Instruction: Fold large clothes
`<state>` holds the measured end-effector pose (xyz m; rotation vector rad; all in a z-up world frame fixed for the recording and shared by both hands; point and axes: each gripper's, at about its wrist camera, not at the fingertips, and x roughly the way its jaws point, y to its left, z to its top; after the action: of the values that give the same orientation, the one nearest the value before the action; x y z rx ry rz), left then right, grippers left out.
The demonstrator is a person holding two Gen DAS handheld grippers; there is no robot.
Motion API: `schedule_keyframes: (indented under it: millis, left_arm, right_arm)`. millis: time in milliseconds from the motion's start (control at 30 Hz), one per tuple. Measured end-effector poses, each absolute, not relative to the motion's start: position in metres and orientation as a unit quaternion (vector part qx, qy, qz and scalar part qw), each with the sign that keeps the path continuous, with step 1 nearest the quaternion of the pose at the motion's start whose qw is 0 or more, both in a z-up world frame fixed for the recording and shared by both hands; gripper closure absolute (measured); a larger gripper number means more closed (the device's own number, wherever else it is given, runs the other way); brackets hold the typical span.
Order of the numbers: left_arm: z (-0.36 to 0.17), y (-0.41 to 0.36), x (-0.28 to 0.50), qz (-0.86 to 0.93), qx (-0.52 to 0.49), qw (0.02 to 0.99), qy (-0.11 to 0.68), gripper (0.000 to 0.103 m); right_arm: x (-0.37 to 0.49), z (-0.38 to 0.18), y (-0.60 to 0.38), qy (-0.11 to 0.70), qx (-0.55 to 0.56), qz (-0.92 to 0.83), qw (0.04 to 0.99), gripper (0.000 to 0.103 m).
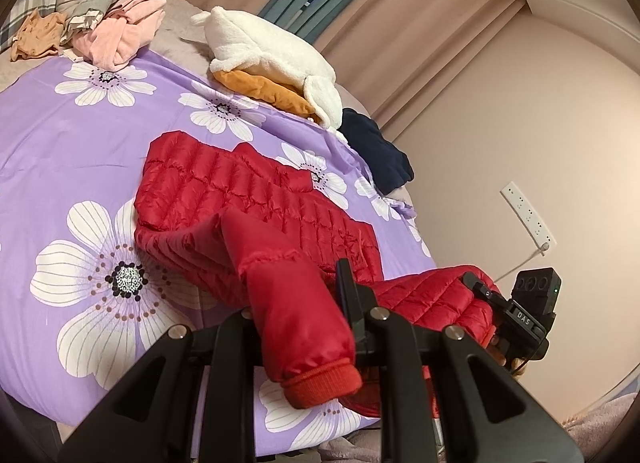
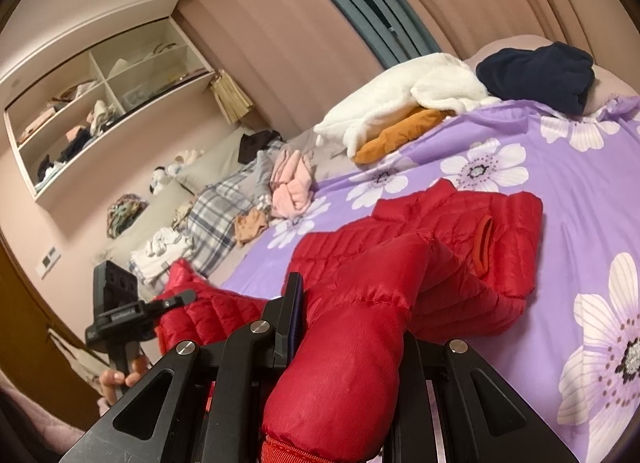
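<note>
A red puffer jacket (image 1: 248,199) lies spread on the purple flowered bedspread (image 1: 60,135), its body flat and both sleeves pulled toward the near edge. My left gripper (image 1: 312,303) is shut on one sleeve, whose ribbed cuff (image 1: 320,383) hangs over the jaws and hides one finger. To the right, my right gripper (image 1: 476,287) is shut on the other sleeve. In the right wrist view the jacket (image 2: 440,223) runs into my right gripper (image 2: 344,311), and the sleeve covers one finger. The left gripper (image 2: 184,297) pinches red quilted fabric at the left, held by a hand (image 2: 120,379).
A white fleece (image 1: 272,59) lies on an orange garment (image 1: 264,91) at the far edge, beside a navy garment (image 1: 376,155). A pink pile (image 1: 124,31) and a plaid pillow (image 2: 216,215) sit at the bed's head. A power strip (image 1: 528,213) is on the wall, and open shelves (image 2: 100,103) hang further off.
</note>
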<state>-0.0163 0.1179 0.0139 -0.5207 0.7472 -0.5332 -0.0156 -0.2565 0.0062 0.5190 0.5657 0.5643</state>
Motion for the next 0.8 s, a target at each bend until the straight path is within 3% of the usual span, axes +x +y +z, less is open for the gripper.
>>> schedule_keyframes:
  millis: [800]
  left_arm:
    - [0.011, 0.117, 0.016, -0.245, -0.245, 0.865, 0.364, 0.085]
  right_arm:
    - [0.009, -0.001, -0.263, 0.278, 0.266, 0.254, 0.887, 0.082]
